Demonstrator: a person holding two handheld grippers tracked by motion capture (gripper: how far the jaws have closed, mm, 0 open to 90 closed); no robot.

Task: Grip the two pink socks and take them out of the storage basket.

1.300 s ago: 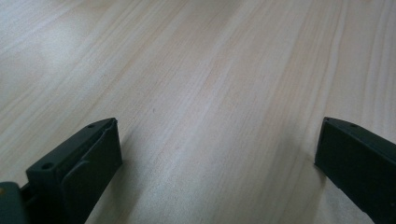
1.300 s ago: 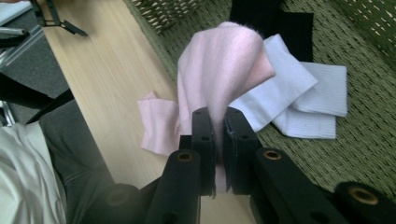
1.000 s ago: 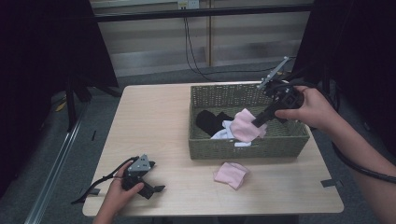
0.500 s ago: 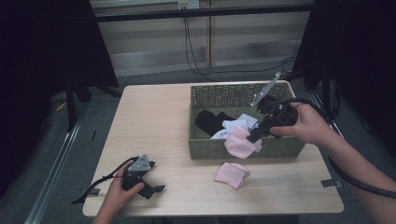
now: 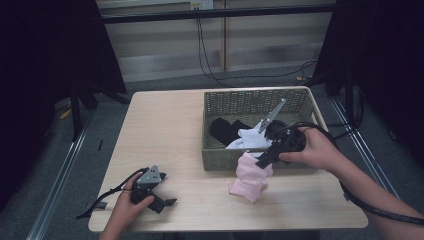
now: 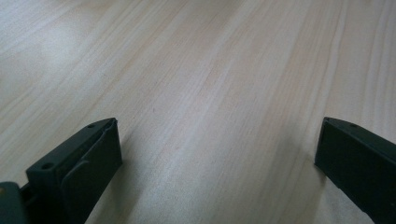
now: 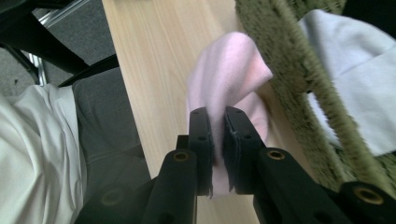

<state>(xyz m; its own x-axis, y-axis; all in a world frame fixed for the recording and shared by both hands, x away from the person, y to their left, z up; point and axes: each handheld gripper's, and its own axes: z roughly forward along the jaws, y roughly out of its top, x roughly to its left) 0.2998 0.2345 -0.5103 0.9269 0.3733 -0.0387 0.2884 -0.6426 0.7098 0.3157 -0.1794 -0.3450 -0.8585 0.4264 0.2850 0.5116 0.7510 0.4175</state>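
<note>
Wooden table (image 5: 165, 125) | right gripper (image 7: 217, 123) clamps pink cloth (image 5: 248, 176) hanging lengthwise beside basket (image 5: 210, 150) | left gripper (image 6: 217, 149) open

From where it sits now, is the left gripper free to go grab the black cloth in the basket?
Probably yes. The left gripper is open, holds nothing, and rests on the bare table. The black cloth lies uncovered at the basket's left end. The right gripper, shut on a pink cloth, sits nearer the front wall.

my right gripper (image 7: 215, 122) hides part of the pink sock (image 7: 229, 79). the white cloth (image 7: 355, 56) is cut off at the edge.
</note>
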